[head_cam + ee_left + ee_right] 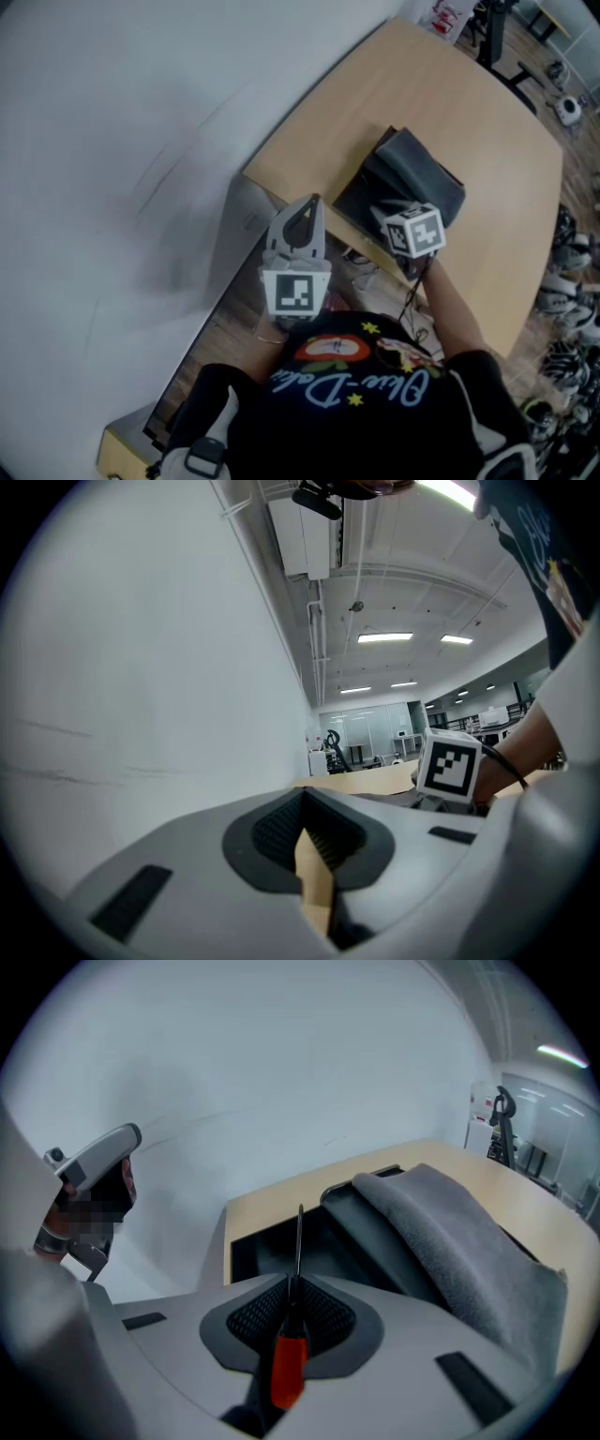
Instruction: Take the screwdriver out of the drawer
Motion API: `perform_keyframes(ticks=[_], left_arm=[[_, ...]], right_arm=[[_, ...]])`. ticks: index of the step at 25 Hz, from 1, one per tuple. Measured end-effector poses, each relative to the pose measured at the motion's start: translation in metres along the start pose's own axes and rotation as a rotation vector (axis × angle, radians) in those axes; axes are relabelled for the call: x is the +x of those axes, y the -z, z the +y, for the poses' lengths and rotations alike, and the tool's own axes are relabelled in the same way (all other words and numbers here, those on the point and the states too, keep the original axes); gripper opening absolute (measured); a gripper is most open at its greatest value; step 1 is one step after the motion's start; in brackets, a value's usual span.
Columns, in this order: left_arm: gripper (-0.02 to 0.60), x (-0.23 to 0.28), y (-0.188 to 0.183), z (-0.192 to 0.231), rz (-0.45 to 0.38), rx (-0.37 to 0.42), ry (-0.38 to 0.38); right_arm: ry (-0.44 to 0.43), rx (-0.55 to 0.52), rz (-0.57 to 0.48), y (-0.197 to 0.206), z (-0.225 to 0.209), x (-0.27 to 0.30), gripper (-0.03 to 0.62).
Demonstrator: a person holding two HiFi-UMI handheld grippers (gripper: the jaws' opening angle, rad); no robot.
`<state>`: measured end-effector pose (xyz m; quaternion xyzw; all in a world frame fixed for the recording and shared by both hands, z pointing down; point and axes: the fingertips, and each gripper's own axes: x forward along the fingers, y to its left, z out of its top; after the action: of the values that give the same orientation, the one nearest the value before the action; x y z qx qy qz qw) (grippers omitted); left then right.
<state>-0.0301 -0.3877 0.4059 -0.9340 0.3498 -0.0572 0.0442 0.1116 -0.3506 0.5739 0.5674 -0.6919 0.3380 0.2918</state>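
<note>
My right gripper (292, 1309) is clenched on the orange-handled screwdriver (289, 1368), shaft above the open drawer (272, 1241) at the desk (281, 1196) edge. Left gripper (314, 860) closed, empty. Advise firm grip, straight lift.

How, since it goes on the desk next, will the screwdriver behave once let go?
The screwdriver looks stiff: its thin shaft stands straight out of the right claw. Its rounded red handle would probably roll on the flat desk. Being slim, it is likely light, and may pivot in the grip if bumped.
</note>
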Motion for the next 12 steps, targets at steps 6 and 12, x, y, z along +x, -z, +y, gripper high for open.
perform_keyframes(ticks=[6, 12], left_arm=[[0.0, 0.016, -0.003, -0.01, -0.004, 0.02, 0.045], [0.0, 0.032, -0.01, -0.028, -0.004, 0.022, 0.107]], right_arm=[[0.033, 0.064, -0.138, -0.014, -0.008, -0.024, 0.044], [0.074, 0.117, -0.282, -0.03, -0.014, -0.058, 0.044]])
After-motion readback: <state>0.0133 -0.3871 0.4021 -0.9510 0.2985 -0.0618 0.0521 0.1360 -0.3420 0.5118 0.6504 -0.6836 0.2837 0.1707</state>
